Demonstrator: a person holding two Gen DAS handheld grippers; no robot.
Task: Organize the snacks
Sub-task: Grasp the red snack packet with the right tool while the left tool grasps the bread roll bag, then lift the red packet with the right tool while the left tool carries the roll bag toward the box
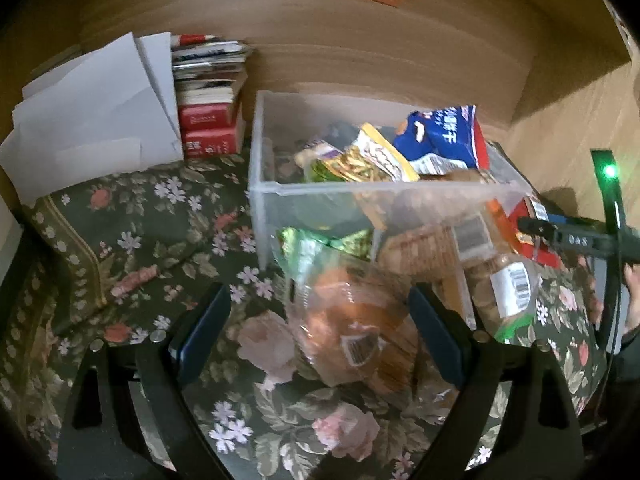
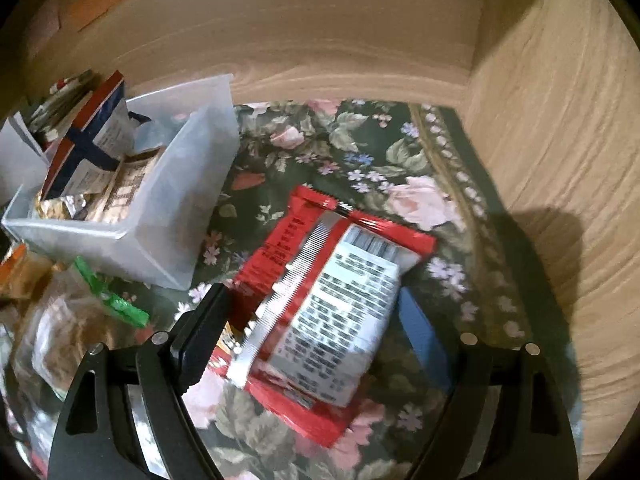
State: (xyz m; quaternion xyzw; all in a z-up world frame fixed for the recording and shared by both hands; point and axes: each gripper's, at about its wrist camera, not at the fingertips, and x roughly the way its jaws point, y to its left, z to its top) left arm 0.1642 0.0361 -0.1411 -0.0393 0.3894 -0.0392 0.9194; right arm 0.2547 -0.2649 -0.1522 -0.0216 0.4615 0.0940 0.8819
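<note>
hovering over a floral-cloth surface (image 1: pixel 132 240) set in a wooden alcove, with the left claw (image 1: pixel 320 332) spread wide and gripping nothing, a clear bag of round biscuits (image 1: pixel 356 332) lying on the cloth between its blue pads. just beyond, a translucent plastic bin (image 1: pixel 384 196) already loaded with a blue snack bag (image 1: pixel 444 140) and a gold-and-yellow packet (image 1: pixel 372 160); more biscuit packs (image 1: pixel 500 288) leaning against its near wall. stacked books (image 1: pixel 210 120) and white papers (image 1: pixel 92 120) off to the left by the back panel.

in the right wrist view, the right claw (image 2: pixel 320 320) likewise wide apart, straddling a red foil snack packet (image 2: pixel 332 312) lying label side up; whether a pad touches it, or whether it rests fully on the cloth, cannot tell through the blur. bin (image 2: pixel 160 216) up and to the left of it, near but apart.

likely light, both of them. biscuit bag soft-walled, contents brittle, so best pinched gently across the crimped end or the sides, not crushed through the middle. red packet probably slick and crinkly, prone to sliding; safer taken across its narrow width near the seam, then lifted into the bin's remaining free corner.
</note>
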